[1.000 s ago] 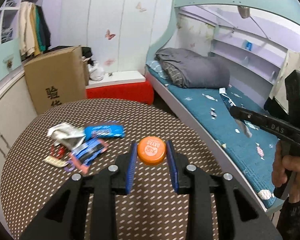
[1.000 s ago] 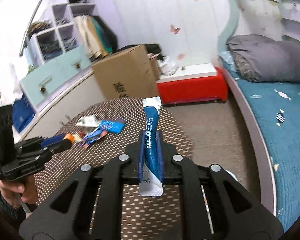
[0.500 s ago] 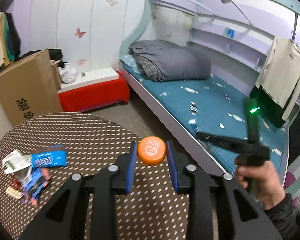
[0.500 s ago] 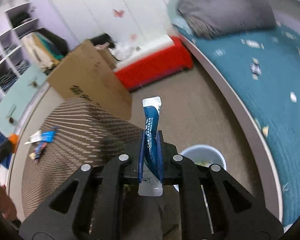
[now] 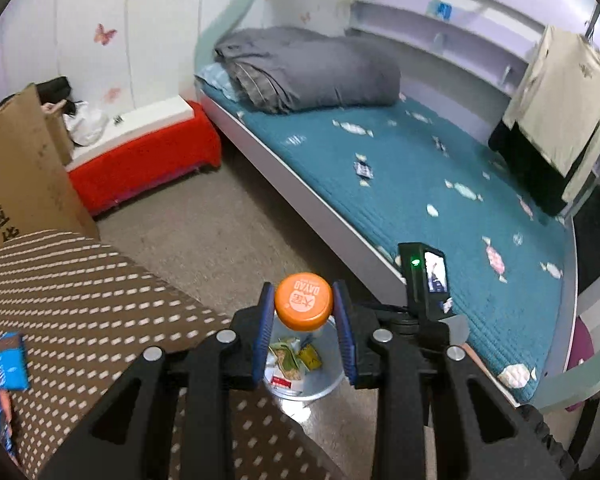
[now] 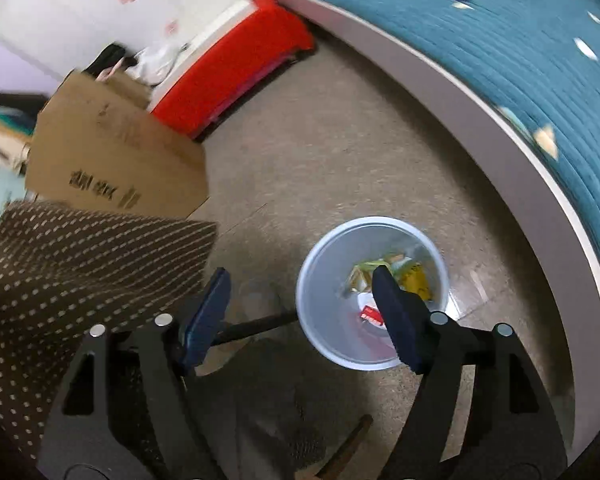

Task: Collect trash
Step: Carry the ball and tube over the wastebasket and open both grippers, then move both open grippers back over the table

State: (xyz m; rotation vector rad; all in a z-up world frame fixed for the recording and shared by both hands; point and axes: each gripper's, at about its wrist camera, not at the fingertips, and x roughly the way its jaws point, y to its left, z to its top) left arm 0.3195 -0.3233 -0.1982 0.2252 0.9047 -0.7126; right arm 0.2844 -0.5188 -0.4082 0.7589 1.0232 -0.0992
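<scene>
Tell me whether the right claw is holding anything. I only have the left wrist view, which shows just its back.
Observer: No. The right claw is wide open, with nothing between its fingers.
Operator: The left claw hides most of the bin from me. Is it full?
Observer: No. The right wrist view shows its whole round rim. A few wrappers lie at the bottom, well below that rim.
Operator: Would the right claw block me dropping the orange cap?
Observer: Possibly a little. One of its fingers overlaps the bin's opening in that view, and the other sits off toward the table.
</scene>
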